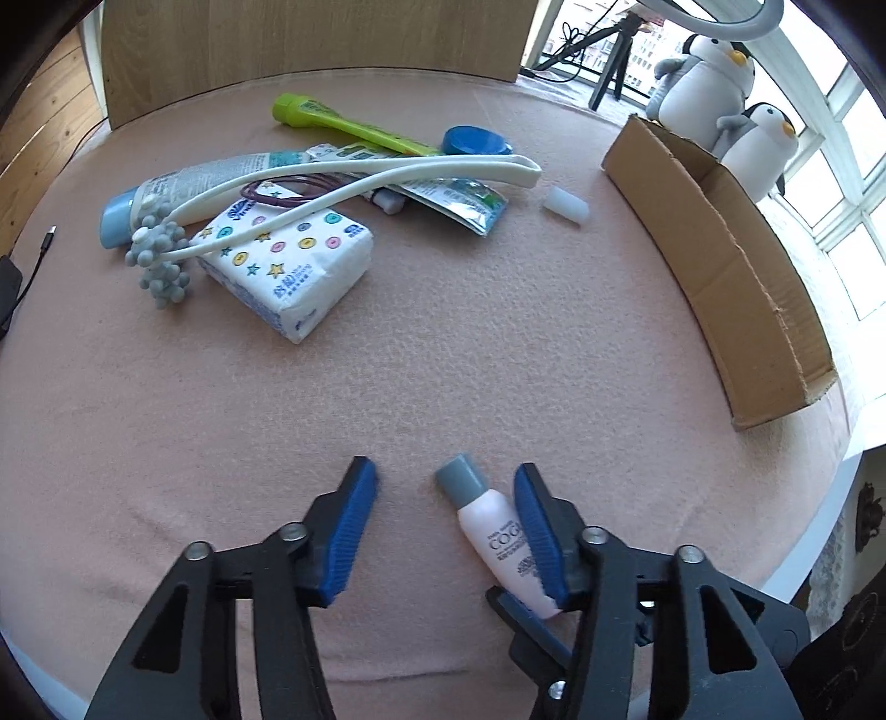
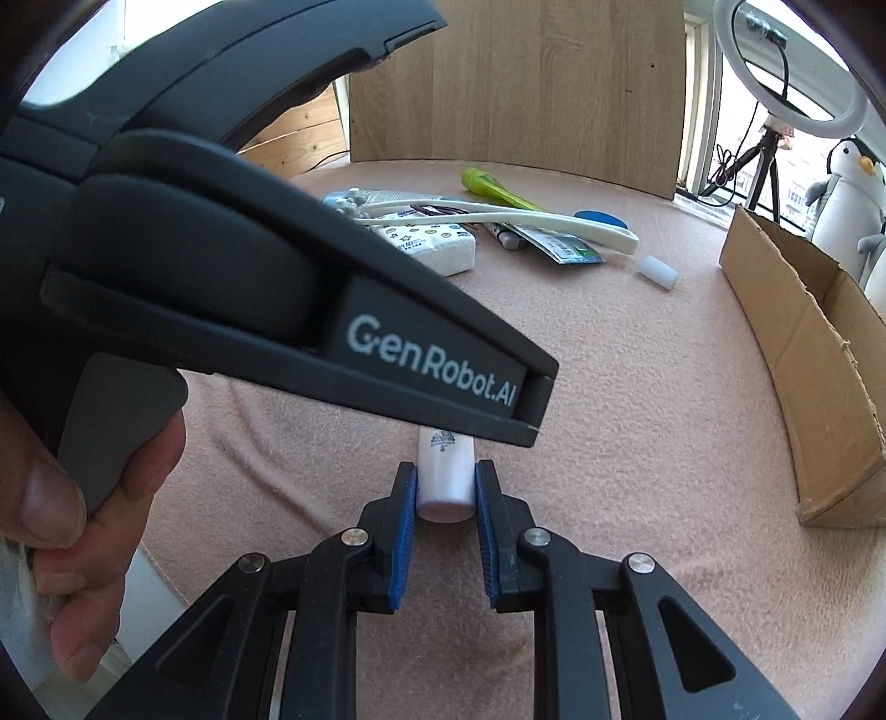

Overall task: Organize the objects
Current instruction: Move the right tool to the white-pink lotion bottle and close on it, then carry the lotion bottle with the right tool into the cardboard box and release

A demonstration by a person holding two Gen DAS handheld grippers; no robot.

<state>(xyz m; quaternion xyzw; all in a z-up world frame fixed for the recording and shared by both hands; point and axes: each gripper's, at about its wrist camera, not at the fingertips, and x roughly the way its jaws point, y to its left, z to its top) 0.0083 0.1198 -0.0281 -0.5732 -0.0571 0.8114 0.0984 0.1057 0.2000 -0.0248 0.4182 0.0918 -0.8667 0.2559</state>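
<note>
A small pink bottle (image 1: 498, 540) with a grey cap lies low over the pink cloth. My right gripper (image 2: 446, 487) is shut on the base of the pink bottle (image 2: 446, 476). My left gripper (image 1: 443, 487) is open; the bottle rests against its right finger pad (image 1: 540, 531), and its left pad is apart from it. A pile of objects lies at the far side: a tissue pack (image 1: 288, 260), a white massager (image 1: 343, 183), a toothpaste tube (image 1: 183, 183), a green tube (image 1: 338, 119), a blue lid (image 1: 476, 141). A small white cap (image 1: 565, 206) lies apart.
An open cardboard box (image 1: 720, 260) stands on the right side of the table. Penguin plush toys (image 1: 714, 83) sit behind it by the window. A wooden chair back (image 1: 315, 33) stands at the far edge. The left gripper's body (image 2: 277, 277) fills the right wrist view's left.
</note>
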